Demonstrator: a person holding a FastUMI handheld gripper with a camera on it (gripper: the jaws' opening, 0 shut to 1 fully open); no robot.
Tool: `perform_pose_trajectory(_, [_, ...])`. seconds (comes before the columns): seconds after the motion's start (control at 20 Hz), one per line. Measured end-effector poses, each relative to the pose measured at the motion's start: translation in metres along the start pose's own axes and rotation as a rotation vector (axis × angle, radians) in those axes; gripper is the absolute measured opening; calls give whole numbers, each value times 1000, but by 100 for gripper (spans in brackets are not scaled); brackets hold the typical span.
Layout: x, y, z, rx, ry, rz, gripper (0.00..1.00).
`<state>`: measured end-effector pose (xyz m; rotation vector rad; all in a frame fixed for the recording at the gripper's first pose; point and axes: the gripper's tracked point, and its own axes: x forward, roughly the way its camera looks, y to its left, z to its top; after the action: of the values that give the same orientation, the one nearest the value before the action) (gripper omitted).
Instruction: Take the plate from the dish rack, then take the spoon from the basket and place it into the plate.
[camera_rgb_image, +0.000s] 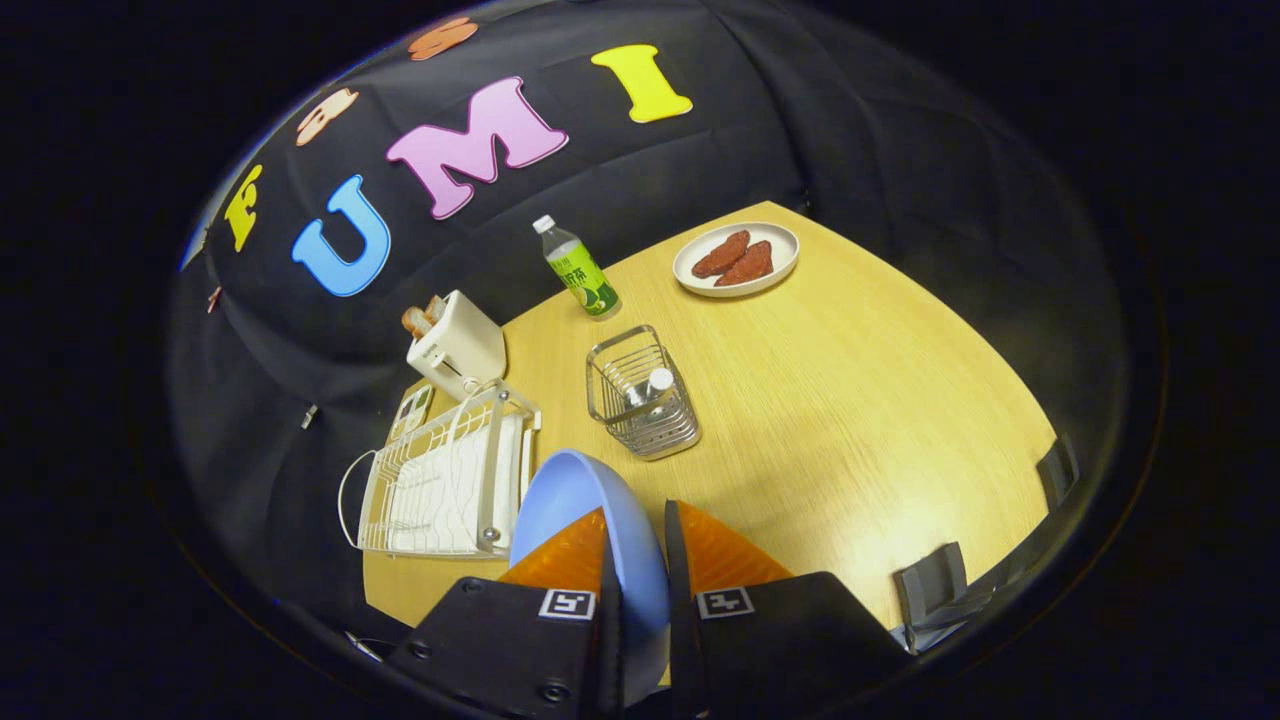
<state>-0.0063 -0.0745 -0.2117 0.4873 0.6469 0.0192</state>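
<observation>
Wooden table under the booth lights, black cloth behind. The gripper has its fingers clamped on the blue plate, held on edge above the table, just beside the white dish rack. Ahead sits the wire basket with the spoon standing inside. Toaster, green bottle and a white dish of food lie beyond.

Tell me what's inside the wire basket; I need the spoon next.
Inside the wire basket, a pale rounded handle end sticks up, probably the spoon. Its lower part is hidden by the wires. The gripper is shut on the blue plate.
</observation>
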Motion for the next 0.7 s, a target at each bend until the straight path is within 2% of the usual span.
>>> perform_pose_trajectory(0.3, [53, -19, -11, -41, 88, 43, 23])
perform_pose_trajectory(0.55, [62, -27, -28, -25, 187, 122, 24])
perform_pose_trajectory(0.7, [61, -35, -15, -130, 131, 149, 39])
